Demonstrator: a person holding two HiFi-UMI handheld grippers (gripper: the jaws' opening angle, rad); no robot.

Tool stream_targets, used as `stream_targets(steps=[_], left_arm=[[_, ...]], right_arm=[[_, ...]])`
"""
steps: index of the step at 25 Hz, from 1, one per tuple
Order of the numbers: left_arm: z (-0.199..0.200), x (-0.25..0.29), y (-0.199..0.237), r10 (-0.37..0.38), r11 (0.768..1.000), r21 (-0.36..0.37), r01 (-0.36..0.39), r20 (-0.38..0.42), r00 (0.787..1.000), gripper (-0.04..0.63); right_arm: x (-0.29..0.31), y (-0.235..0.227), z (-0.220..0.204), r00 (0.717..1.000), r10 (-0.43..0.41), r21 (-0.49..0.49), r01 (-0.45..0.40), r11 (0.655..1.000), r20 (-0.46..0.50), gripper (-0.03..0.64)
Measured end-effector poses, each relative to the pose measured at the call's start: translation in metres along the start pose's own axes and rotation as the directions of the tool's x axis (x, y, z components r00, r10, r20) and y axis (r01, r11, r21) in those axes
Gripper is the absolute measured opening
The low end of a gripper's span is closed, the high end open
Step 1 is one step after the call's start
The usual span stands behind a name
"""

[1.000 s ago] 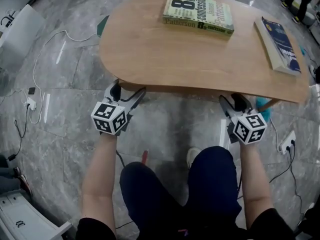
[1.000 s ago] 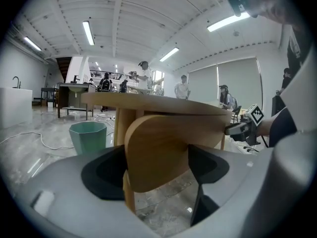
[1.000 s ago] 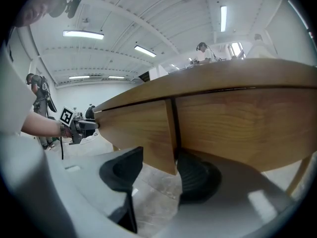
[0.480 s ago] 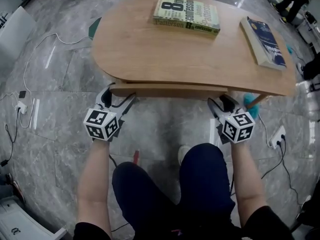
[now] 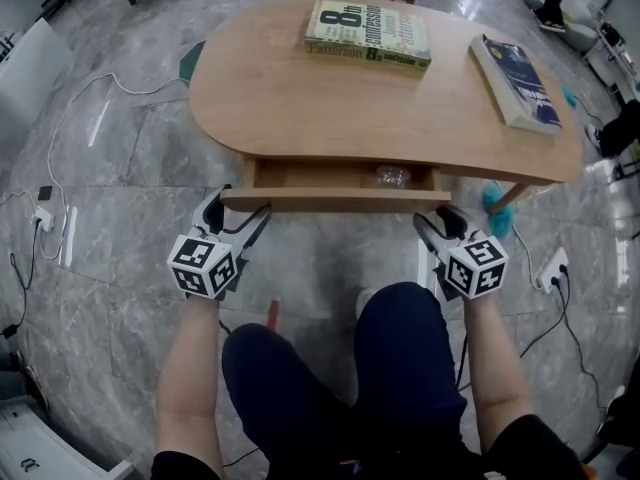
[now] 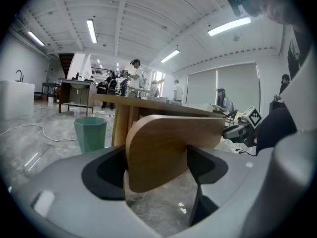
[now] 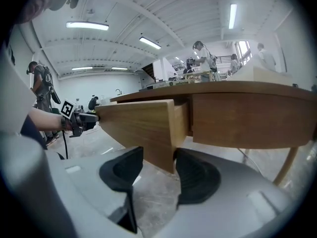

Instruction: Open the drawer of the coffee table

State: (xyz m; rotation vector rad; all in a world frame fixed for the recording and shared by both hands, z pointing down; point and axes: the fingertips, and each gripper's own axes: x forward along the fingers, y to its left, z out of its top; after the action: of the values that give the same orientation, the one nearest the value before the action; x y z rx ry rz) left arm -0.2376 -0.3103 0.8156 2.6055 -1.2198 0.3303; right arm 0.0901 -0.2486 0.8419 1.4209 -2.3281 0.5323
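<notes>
The oval wooden coffee table has its drawer partly pulled out toward me. The drawer front is a long wooden panel, and a small clear object lies inside the drawer. My left gripper is shut on the panel's left end. In the left gripper view the drawer front fills the gap of the left gripper. My right gripper is shut on the panel's right end. The right gripper view shows the drawer front reaching down between the pads of the right gripper.
A green-and-yellow book and a blue book lie on the tabletop. Cables and power strips run over the marble floor on both sides. A teal bin stands beside a table leg. My knees are just behind the grippers.
The drawer has slid out from under the tabletop toward me, so its inside now shows. Both grippers have come back toward me with the drawer front.
</notes>
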Motion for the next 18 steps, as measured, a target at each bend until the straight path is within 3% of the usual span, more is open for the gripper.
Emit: stream_targets(steps=[18], left_arm=[[-0.023, -0.057, -0.032, -0.022, 1.0, -0.018, 0.022, -0.019, 1.0, 0.374]], right_arm=[[-0.05, 0.041, -0.034, 0.999, 0.016, -0.021, -0.017, 1.0, -0.037, 0.196]])
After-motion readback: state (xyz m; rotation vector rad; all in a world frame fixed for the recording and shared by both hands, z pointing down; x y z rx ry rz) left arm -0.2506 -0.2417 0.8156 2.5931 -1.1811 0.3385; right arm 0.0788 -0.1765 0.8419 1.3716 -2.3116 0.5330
